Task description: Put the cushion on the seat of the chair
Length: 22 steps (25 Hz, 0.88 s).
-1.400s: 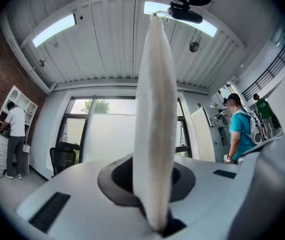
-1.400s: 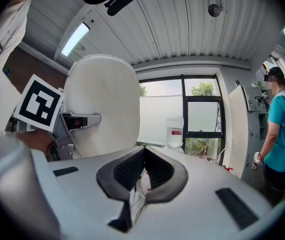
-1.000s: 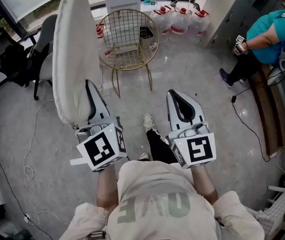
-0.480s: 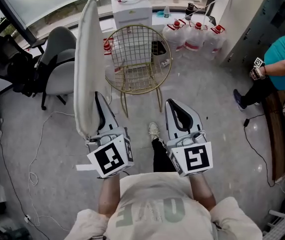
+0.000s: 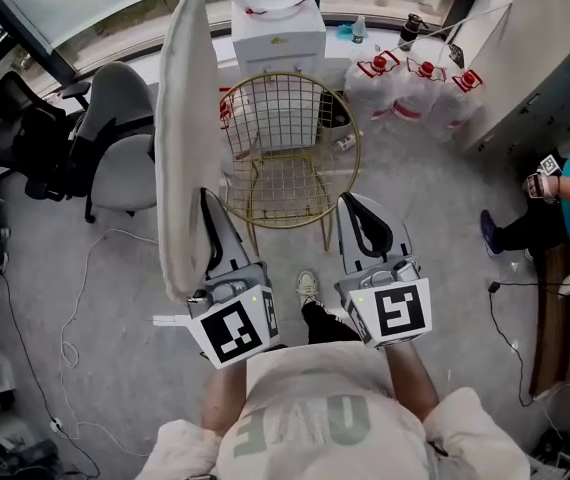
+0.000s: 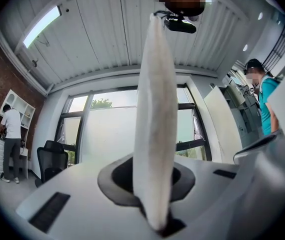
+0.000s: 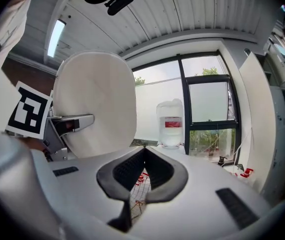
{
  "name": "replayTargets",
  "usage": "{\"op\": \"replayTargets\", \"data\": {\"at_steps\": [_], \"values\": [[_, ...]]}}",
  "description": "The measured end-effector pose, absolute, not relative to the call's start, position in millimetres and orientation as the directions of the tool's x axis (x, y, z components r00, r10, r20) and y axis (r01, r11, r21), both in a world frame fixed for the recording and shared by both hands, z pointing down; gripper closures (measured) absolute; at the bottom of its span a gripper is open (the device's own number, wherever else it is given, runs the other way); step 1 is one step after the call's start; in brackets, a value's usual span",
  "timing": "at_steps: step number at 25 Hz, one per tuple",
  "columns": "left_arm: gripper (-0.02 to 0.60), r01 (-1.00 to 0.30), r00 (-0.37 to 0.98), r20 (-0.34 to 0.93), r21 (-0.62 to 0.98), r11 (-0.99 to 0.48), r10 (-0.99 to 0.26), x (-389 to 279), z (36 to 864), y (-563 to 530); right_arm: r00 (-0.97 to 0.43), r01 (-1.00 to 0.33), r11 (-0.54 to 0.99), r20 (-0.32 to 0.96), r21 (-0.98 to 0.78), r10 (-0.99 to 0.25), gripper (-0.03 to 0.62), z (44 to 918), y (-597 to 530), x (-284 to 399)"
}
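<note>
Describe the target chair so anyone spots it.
Find the white water dispenser by the window. The chair stands right in front of it. Unlike the padded grey chair to its left, it is bare gold wire, round-backed.

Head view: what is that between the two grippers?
In the head view, the person's own black trouser leg and white shoe lie between the left gripper and the right gripper, on grey floor.

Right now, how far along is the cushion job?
Done: the cushion is gripped on edge in the left tool. In hand: it stands upright beside the gold wire chair, the right tool shut and empty. Left: laying it flat on the bare seat.
</note>
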<state>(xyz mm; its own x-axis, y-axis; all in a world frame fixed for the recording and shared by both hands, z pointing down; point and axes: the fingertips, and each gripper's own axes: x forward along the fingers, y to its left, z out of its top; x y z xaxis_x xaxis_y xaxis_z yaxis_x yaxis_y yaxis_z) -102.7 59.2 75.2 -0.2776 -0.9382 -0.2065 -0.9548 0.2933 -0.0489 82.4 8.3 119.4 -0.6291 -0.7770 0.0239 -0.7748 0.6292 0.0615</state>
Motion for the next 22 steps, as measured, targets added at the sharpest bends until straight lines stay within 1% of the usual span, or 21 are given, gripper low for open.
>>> {"op": "replayTargets", "data": {"at_steps": [6,13,18,22], "values": [[0.529,-0.947,-0.297,-0.201,-0.065,0.315,-0.933,-107,74,-1,-0.659,-0.744,0.659,0.034,0.110,-0.751,0.577,116,-59,68],[0.529,-0.943,-0.313,-0.185,-0.054,0.328,-0.931,-130,72,-38,-0.685,-0.724,0.685,0.029,0.087,-0.728,0.577,113,-96,42],[0.529,-0.955,-0.278,-0.227,-0.036,0.293,-0.933,-136,64,-57,-0.666,-0.741,0.661,0.000,0.116,-0.746,0.577,104,-106,31],[0.529,-0.963,-0.249,-0.265,-0.034,0.267,-0.932,-143,50,-70,-0.652,-0.755,0.643,-0.047,0.128,-0.757,0.577,88,-111,23]]}}
